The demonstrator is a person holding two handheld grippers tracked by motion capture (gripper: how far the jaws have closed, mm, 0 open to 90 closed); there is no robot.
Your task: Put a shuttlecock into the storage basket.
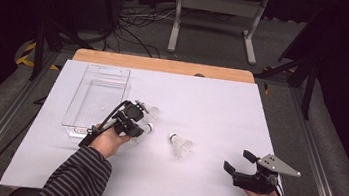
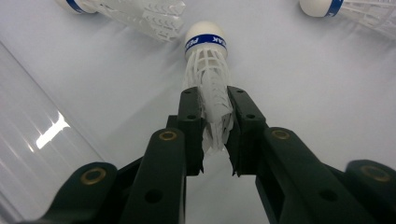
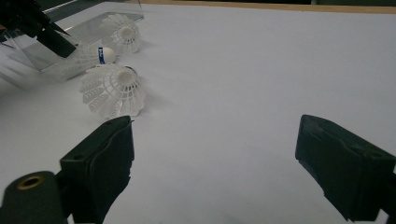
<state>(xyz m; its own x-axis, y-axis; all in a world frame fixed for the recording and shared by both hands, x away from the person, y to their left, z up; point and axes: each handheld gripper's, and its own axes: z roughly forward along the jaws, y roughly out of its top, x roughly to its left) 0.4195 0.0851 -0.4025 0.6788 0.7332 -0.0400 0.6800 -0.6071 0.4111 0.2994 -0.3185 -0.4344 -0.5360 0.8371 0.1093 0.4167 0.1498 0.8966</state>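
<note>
Desk (image 1: 221, 114) under a white sheet, things bunched toward 9 o'clock. Clear plastic tray (image 1: 95, 99) sits at about 10 o'clock, long side running away from me, open top, nothing I can make out inside. My read: it's the drop spot, which is why the shuttles lie just off its right edge

Right gripper (image 1: 240, 161) parked at 4 o'clock, well apart from everything, fingers (image 3: 100, 156) wide apart with nothing between. I'm holding it back so it stays out of the left's way

Left gripper (image 1: 140, 124) low over the sheet near 8 o'clock, just beside the tray's near right corner. In the left gripper view its fingers (image 2: 190, 119) are clamped on the skirt of one shuttlecock (image 2: 208, 74), cork end pointing away from the camera. Skirt looks pinched in where the pads press. Gripping the skirt makes sense: it's the wide soft end and it lies flat on the desk, while the cork is round and would slip

Second shuttlecock (image 1: 182, 145) lies alone near centre, between the two grippers, cork toward 10 o'clock. Third shuttlecock (image 1: 152, 110) just past the left gripper at its 1 o'clock, close to the tray

Judgement: pick just made, lift and carry to the tray not yet done, two more to go
</note>
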